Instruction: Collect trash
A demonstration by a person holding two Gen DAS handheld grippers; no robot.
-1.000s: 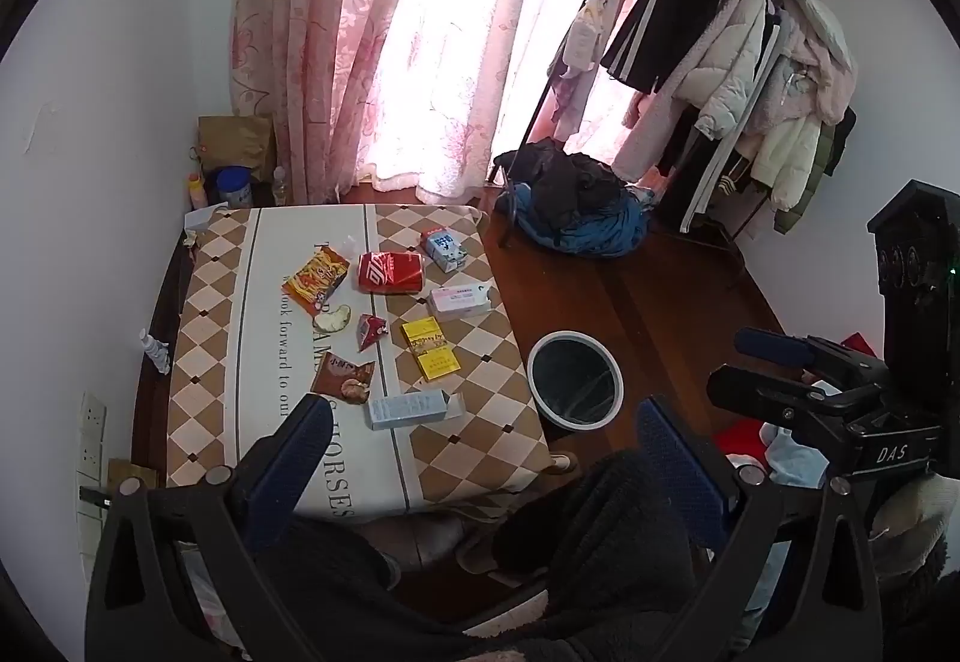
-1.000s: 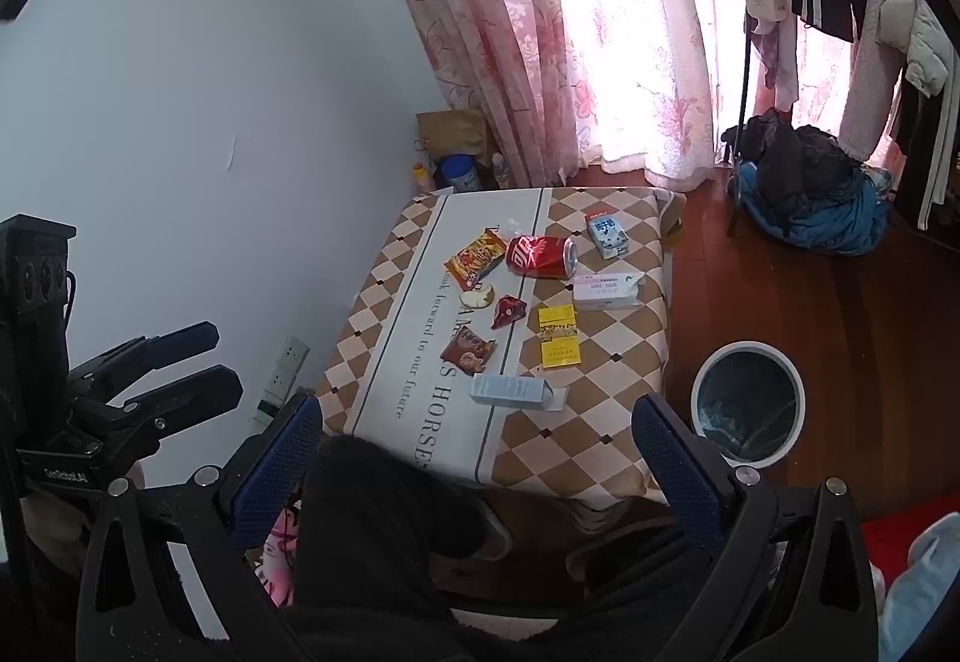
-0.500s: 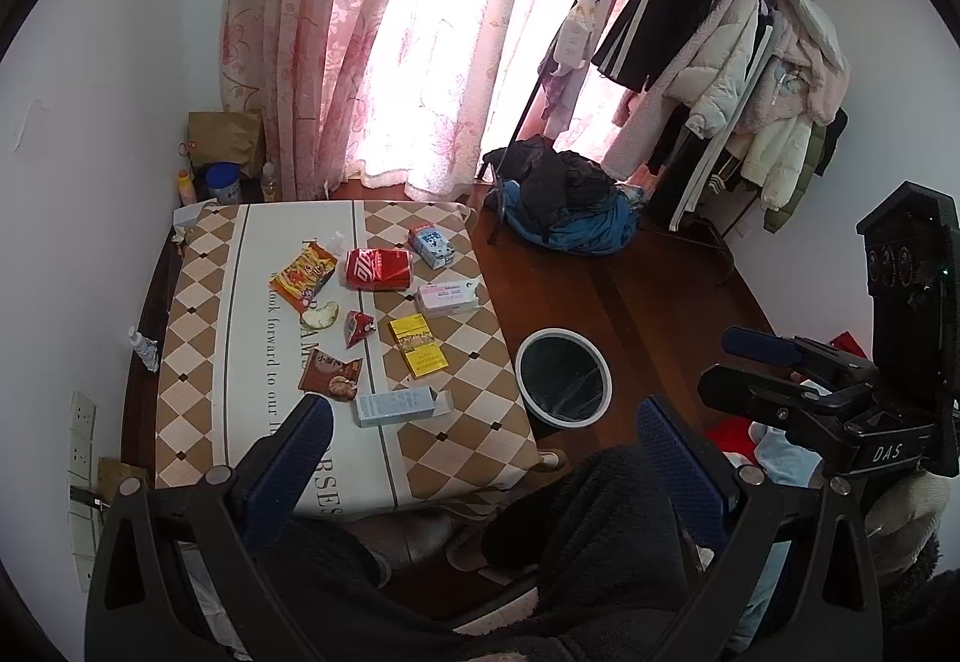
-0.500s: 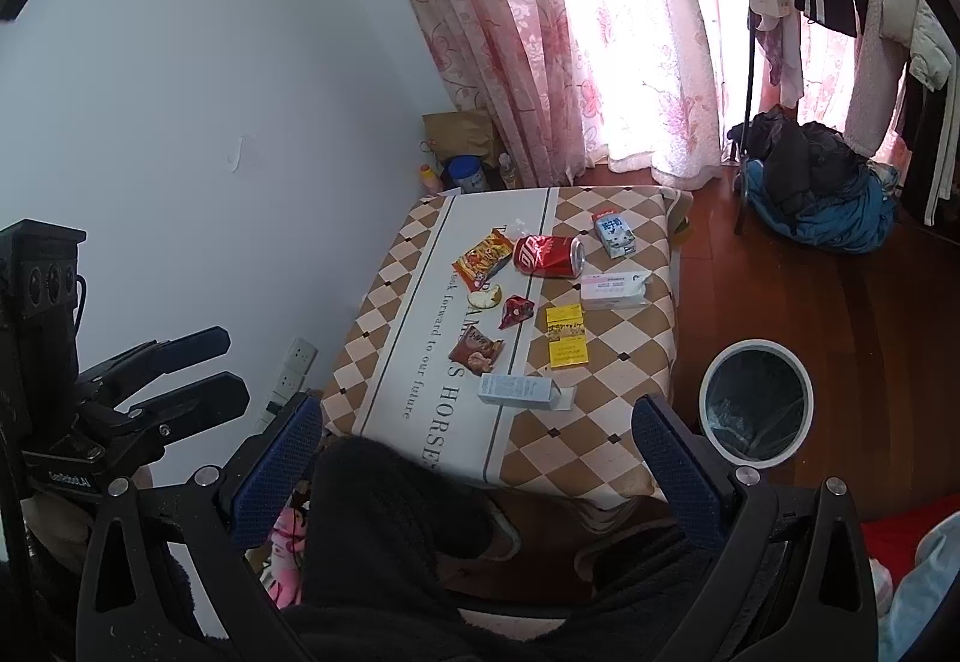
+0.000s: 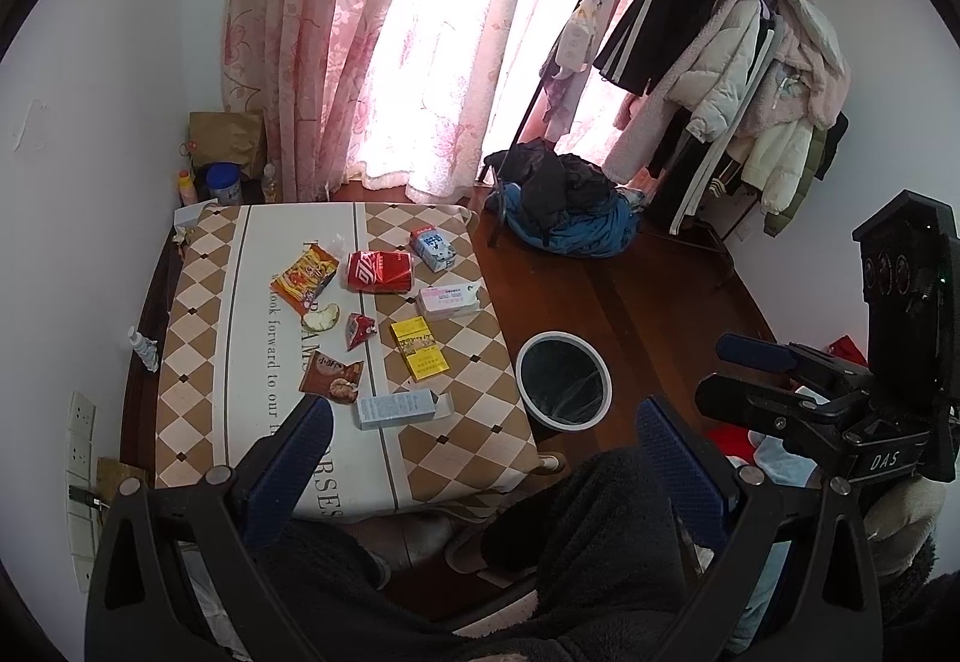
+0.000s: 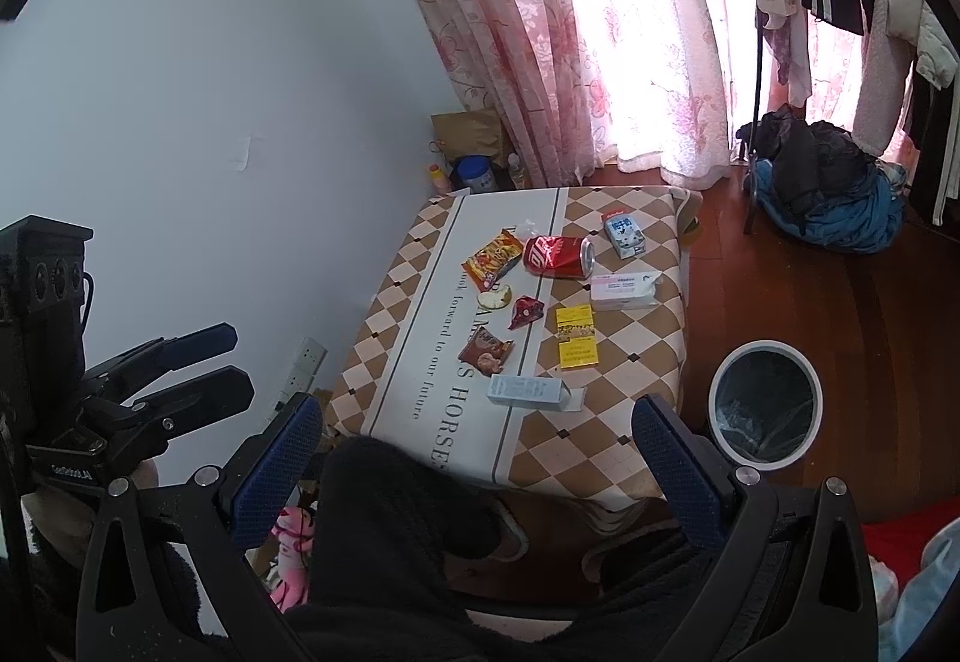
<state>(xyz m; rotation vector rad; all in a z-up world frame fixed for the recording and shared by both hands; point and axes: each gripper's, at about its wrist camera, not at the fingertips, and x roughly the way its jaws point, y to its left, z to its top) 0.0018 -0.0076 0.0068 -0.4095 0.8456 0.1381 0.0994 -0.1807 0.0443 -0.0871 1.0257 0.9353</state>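
Trash lies scattered on a low table (image 5: 198,314) covered by a brown-and-cream checked cloth: a crushed red soda can (image 5: 380,270), an orange snack bag (image 5: 305,273), a small blue-and-white milk carton (image 5: 433,248), a white tissue pack (image 5: 449,299), a yellow box (image 5: 418,349), a small red wrapper (image 5: 359,329), a brown snack wrapper (image 5: 332,380), a piece of apple core (image 5: 321,317) and a long pale blue box (image 5: 396,409) nearest the viewer. A round white bin (image 5: 564,382) with a dark liner stands on the wooden floor just beside the table's right edge. Both grippers are held high above the table, well apart from every item. The left gripper (image 5: 480,467) has its blue-padded fingers spread wide and grasps nothing; the right gripper (image 6: 474,461) is likewise spread wide with nothing between its pads. A person's dark fleece-clad legs sit below the grippers. Pink floral curtains (image 5: 372,32) hang behind the table, and a rack of coats (image 5: 720,62) stands to the right.
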